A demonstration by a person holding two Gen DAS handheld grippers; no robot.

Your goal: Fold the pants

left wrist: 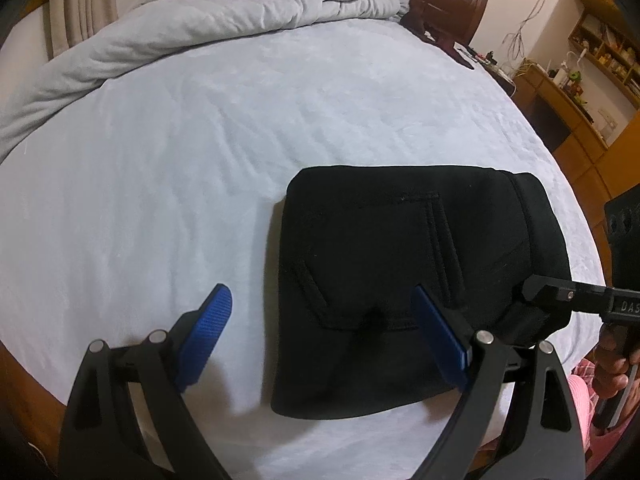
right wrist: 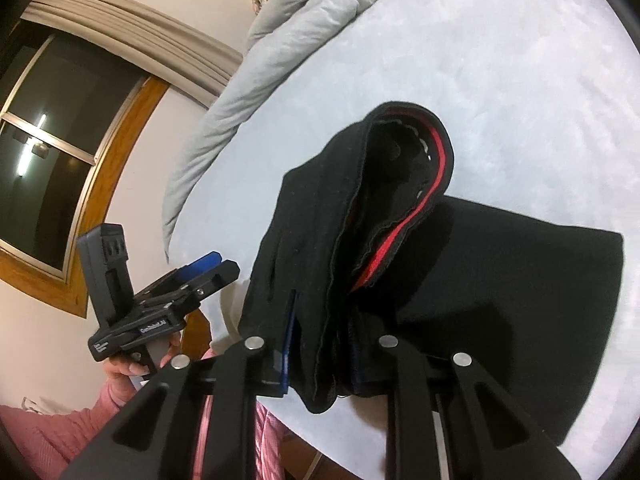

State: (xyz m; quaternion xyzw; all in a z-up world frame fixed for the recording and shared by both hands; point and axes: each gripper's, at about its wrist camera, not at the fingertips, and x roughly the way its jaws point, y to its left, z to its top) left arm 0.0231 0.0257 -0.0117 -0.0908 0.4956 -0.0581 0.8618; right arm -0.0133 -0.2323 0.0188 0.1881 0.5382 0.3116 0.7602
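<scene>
Black pants (left wrist: pixel 400 264): folded into a compact bundle, lying on the pale blue bedsheet (left wrist: pixel 200 160) at lower centre-right of the left wrist view. Left gripper (left wrist: pixel 320 336): blue pads wide apart, nothing between them, above the bundle's near left edge. Right gripper (right wrist: pixel 320 344): jaws clamped on a gathered edge of the pants, waistband with red lining (right wrist: pixel 400 232) raised at frame centre; the pads were mostly hidden by cloth. Grey duvet (left wrist: pixel 240 12): bunched at upper left. Wooden shelving (left wrist: pixel 592 80): upper right, contents indistinct.
</scene>
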